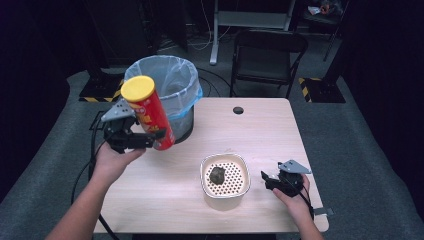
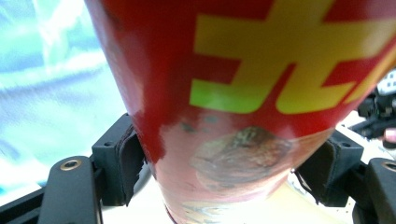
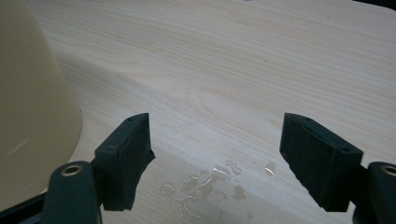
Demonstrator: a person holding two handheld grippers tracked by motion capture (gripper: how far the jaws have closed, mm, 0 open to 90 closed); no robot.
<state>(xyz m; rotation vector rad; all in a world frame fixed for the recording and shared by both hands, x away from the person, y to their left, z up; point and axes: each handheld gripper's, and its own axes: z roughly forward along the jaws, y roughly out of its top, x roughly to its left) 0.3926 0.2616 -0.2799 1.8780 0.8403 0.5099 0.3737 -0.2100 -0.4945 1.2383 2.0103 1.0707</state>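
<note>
A red chip can (image 1: 151,120) with a yellow lid (image 1: 137,88) is held tilted above the table's left edge, just in front of the bin. My left gripper (image 1: 145,139) is shut on its lower part. In the left gripper view the red can (image 2: 243,93) sits between both pads (image 2: 128,163), which press on its sides. My right gripper (image 1: 266,181) rests low at the front right, open, just right of a cream perforated bowl (image 1: 206,165) holding a dark lump (image 1: 217,174). In the right gripper view that gripper (image 3: 217,126) has bare wood between its jaws.
A bin (image 1: 165,80) lined with a pale blue bag stands at the table's back left corner. The cream bowl's wall (image 3: 32,102) is close at the left of the right gripper view, with water drops (image 3: 205,184) on the wood. A folding chair (image 1: 267,55) stands behind the table.
</note>
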